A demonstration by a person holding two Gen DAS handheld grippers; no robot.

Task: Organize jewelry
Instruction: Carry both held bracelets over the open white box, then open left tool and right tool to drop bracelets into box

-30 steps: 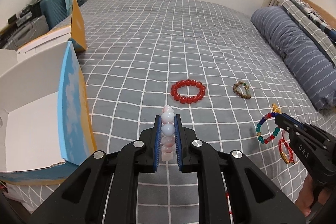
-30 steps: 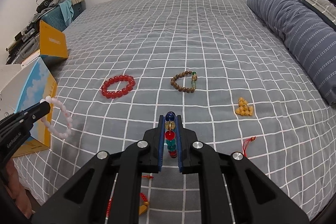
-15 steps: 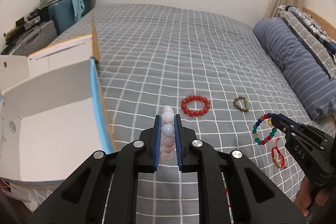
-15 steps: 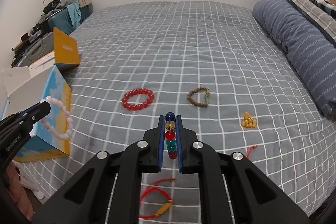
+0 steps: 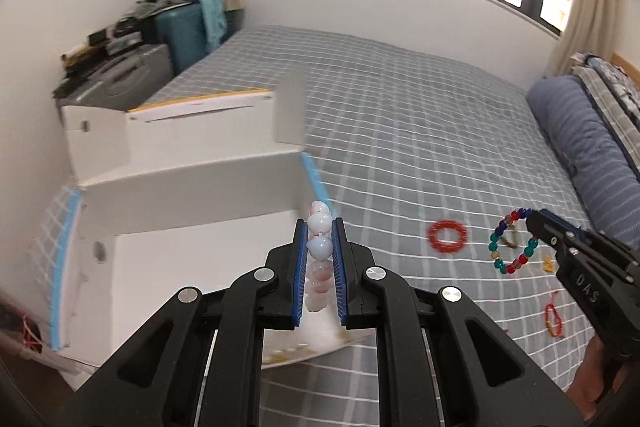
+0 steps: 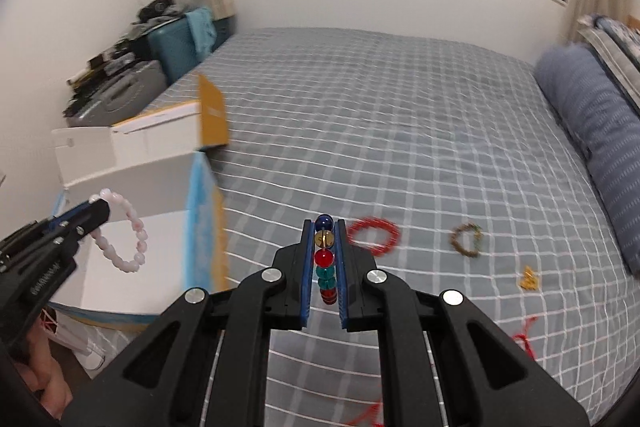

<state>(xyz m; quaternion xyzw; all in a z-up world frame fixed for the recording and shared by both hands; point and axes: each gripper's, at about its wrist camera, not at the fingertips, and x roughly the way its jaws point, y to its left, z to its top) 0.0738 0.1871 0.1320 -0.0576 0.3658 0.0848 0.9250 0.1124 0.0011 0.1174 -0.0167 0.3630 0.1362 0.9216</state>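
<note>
My left gripper (image 5: 319,227) is shut on a pale pink bead bracelet (image 5: 319,255) and holds it over the open white box (image 5: 192,267) at the bed's left edge; the bracelet also shows in the right wrist view (image 6: 124,239). My right gripper (image 6: 324,227) is shut on a multicoloured bead bracelet (image 6: 325,259), held above the bed; it also shows in the left wrist view (image 5: 514,247). A red bead bracelet (image 6: 374,235), a brown bead bracelet (image 6: 467,239) and a small yellow bead piece (image 6: 529,279) lie on the grey checked bedspread.
Red cord pieces (image 5: 554,319) lie near the bed's front edge. A blue striped pillow (image 6: 592,131) lies along the right side. A second box with an orange flap (image 6: 212,115) stands behind the white one. A teal suitcase and clutter (image 5: 180,27) stand at the far left.
Both grippers have swung left and risen. The left one now holds the pink bracelet over the white box. The right one has followed with its bracelet.
</note>
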